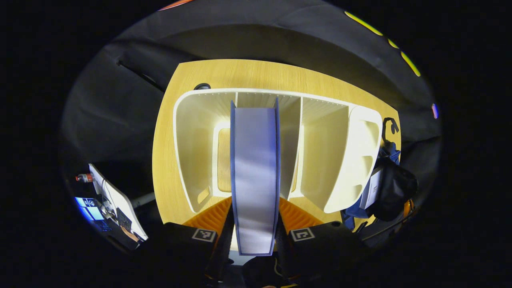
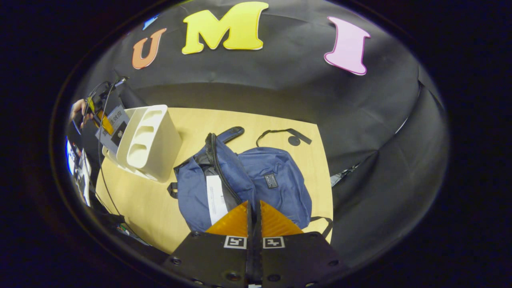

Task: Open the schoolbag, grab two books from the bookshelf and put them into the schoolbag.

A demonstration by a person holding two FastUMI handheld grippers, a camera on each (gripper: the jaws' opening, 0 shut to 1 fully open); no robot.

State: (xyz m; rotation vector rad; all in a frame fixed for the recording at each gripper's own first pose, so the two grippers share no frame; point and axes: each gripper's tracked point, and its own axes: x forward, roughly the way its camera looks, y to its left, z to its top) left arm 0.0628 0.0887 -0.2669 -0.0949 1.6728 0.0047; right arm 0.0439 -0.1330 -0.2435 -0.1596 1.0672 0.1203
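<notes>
Left gripper (image 1: 255,236): my fingers are clamped on either face of a book (image 1: 255,176), held edge-on above the white bookshelf (image 1: 276,148), whose compartments below look empty.

Right gripper (image 2: 253,218): my fingers are pressed together, holding nothing, and hover just over the schoolbag (image 2: 240,180).

Schoolbag: blue, lying on the wooden table (image 2: 152,208) just beside the bookshelf, zipper undone and mouth parted, with a white sheet or book (image 2: 216,198) showing inside; which, I cannot tell.

Step in hand, as I judge it: carrying a book from shelf to bag.

Next move calls for: swinging my left gripper across to the bag's mouth, turning the book to match the slot, and perhaps using my right gripper to hold the flap wide.
</notes>
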